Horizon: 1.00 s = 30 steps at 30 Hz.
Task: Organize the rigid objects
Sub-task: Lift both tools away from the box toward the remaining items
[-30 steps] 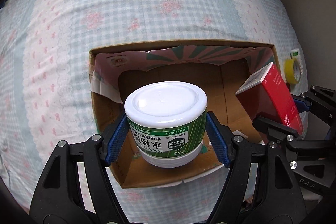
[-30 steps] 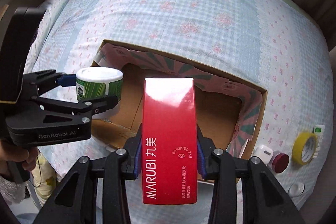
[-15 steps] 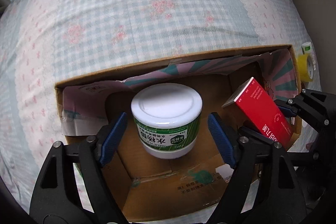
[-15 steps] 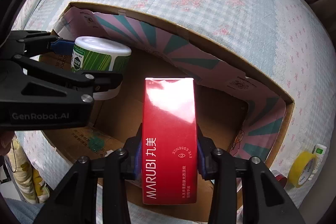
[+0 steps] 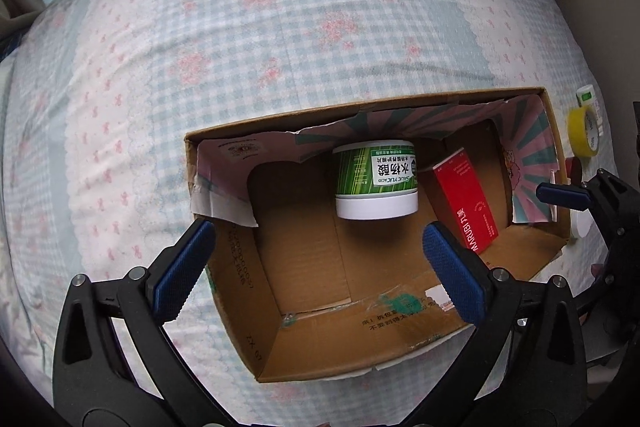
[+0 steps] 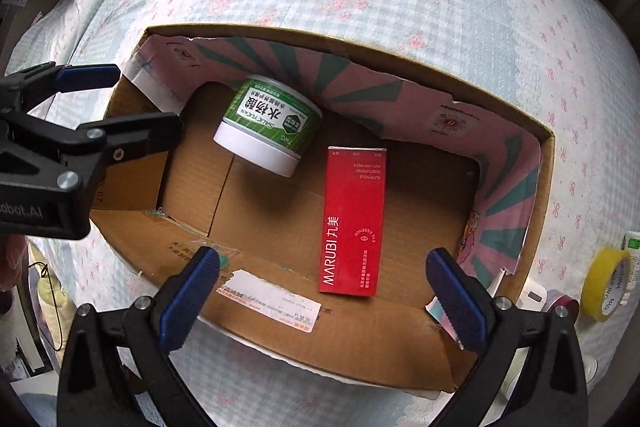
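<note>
A green and white jar [image 5: 376, 183] lies on its side inside the open cardboard box [image 5: 240, 299], against the far wall; it also shows in the right wrist view [image 6: 268, 125]. A red MARUBI carton [image 6: 352, 221] lies flat on the box floor right of the jar, and shows in the left wrist view [image 5: 466, 203]. My left gripper [image 5: 316, 273] is open and empty above the box's near left part. My right gripper [image 6: 324, 297] is open and empty above the box's near edge, just in front of the carton.
The box sits on a checked, flower-printed bedspread [image 5: 280, 27]. A yellow tape roll [image 6: 606, 283], a small green and white tube [image 6: 632, 241] and other small items lie on the bedspread right of the box. The left gripper's body [image 6: 60, 155] hangs over the box's left side.
Both grippers opened and pulled back. The jar left the left gripper and now lies on its side in the box. The red carton left the right gripper and lies flat in the box.
</note>
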{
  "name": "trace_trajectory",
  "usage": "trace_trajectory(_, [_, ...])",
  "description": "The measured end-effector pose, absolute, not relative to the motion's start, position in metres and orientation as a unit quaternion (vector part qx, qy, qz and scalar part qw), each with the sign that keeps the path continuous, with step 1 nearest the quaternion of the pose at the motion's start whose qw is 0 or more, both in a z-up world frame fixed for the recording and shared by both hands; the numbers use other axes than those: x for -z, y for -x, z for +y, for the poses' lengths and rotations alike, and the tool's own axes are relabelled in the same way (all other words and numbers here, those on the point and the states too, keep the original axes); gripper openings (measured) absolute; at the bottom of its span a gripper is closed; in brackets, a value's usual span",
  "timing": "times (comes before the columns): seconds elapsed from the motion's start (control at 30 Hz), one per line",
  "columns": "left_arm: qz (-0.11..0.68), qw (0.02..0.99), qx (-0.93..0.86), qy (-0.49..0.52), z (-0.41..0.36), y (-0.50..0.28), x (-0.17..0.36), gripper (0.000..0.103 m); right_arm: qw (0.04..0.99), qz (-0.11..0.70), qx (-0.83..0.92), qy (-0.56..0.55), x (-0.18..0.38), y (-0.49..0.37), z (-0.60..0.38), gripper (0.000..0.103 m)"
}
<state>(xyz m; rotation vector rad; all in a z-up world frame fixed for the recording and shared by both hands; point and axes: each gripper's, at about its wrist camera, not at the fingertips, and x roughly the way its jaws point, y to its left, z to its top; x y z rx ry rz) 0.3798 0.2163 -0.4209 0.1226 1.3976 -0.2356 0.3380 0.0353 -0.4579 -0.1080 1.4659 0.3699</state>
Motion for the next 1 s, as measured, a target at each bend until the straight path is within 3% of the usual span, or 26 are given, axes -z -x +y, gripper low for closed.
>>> trace_trajectory(0.5, [0.610,0.788,0.082,0.013,0.250,-0.313,0.324,0.103,0.765,0.630,-0.127,0.032,0.349,-0.285,0.037,0.103])
trace_trajectory(0.8, [0.572,0.817,0.063,0.020,0.254,-0.246,0.264,0.103,0.825,0.557,-0.065,-0.068,0.267,-0.213,-0.020,0.103])
trace_trajectory(1.0, [0.558,0.826,0.081,0.028,0.221,-0.199,0.235,0.103,0.844,0.533,-0.005,-0.062,0.236,-0.165,-0.071,0.103])
